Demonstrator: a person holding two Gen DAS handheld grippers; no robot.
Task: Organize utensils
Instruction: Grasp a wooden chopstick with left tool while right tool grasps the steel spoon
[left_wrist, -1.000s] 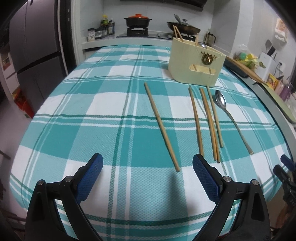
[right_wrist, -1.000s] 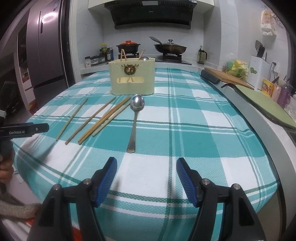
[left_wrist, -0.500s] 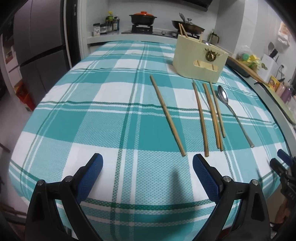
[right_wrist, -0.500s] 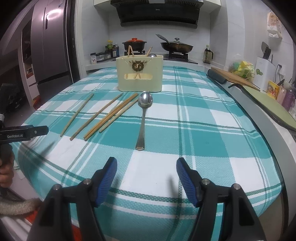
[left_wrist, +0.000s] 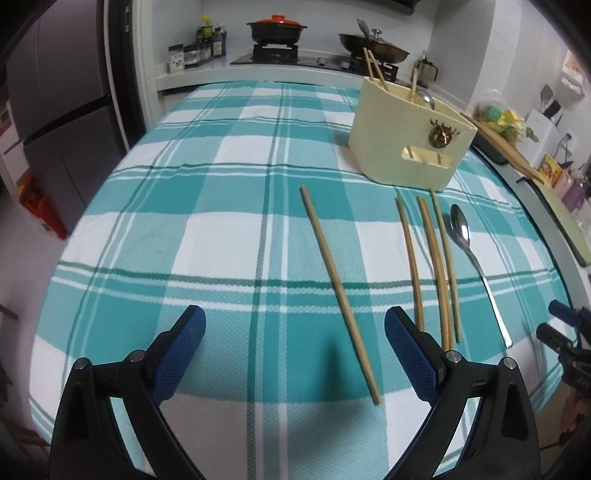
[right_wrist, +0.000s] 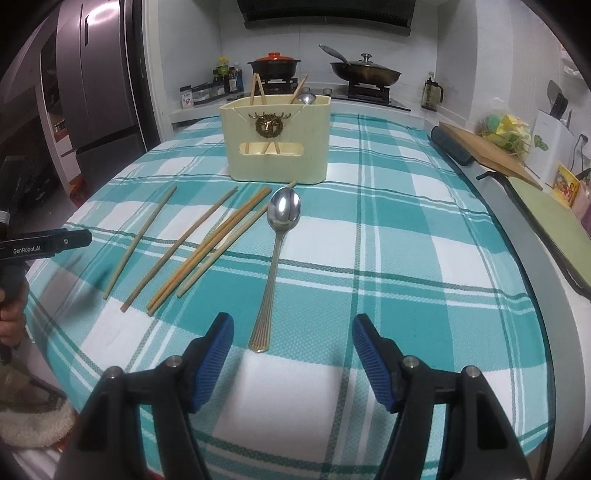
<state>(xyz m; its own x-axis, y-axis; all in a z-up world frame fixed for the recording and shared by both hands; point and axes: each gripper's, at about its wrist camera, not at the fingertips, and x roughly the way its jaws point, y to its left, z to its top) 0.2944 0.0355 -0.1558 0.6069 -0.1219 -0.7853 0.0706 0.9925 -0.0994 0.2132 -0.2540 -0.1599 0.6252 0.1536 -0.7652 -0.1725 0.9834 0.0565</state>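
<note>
You are holding both tools with the jaws spread wide and nothing between them: the left gripper (left_wrist: 293, 349) is hanging over the near end of a lone chopstick (left_wrist: 338, 286), and the right gripper (right_wrist: 291, 349) is sitting just short of the handle tip of the spoon (right_wrist: 275, 258). Ahead of both, the cream holder (right_wrist: 277, 142) is standing upright with a few chopsticks and a spoon already in it. The risk, as I judge it, is the thin round sticks rolling or skidding on the woven checked cloth (right_wrist: 406, 258) as the pads are closing, or you pinching the fabric with them. The three chopsticks (left_wrist: 434, 266) right of your left tool are lying nearly touching, so you may be catching two. The spoon's smooth, flat metal handle is offering little to grip.
</note>
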